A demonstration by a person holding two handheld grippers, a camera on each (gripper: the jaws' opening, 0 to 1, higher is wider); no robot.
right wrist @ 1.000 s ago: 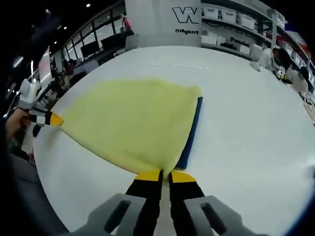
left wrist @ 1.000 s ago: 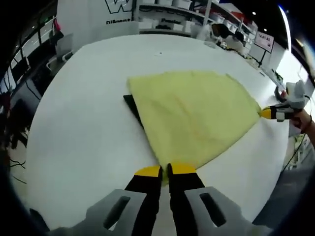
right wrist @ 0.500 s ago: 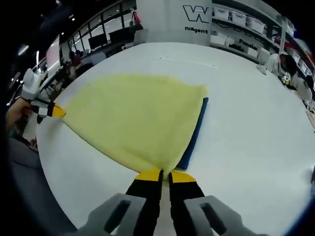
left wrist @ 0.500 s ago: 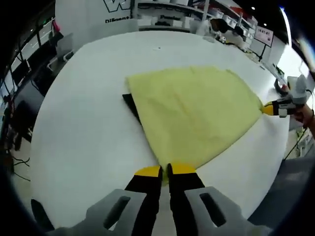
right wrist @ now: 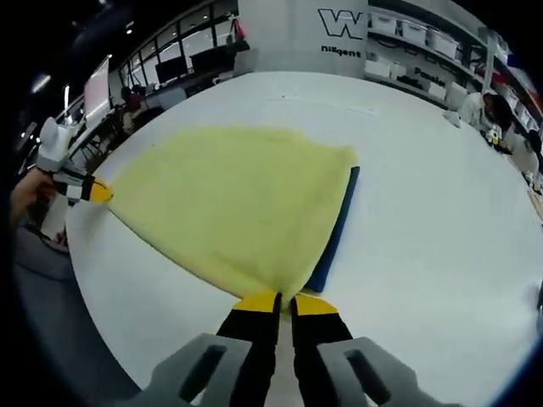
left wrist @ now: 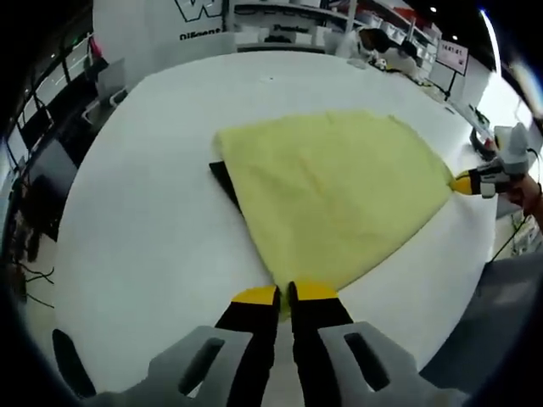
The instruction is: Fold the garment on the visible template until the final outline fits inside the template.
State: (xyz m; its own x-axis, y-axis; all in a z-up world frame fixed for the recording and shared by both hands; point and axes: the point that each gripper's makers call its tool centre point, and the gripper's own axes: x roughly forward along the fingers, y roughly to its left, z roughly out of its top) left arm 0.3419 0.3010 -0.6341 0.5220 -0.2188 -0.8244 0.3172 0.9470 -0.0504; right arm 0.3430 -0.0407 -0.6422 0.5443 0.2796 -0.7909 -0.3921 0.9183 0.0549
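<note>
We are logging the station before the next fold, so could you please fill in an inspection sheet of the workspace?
Surface: white table, bare around the garment.
Job's things: yellow garment spread flat over a dark template, which shows along one edge.
Clutter: nothing seen on the table.
Grippers: left gripper and right gripper each shut on a garment corner.
Cables: nothing seen on the table.
Surroundings: shelving, a white sign with a W logo.

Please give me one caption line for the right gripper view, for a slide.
Both grippers pinch corners of a yellow garment spread over a dark blue template on a white table.
</note>
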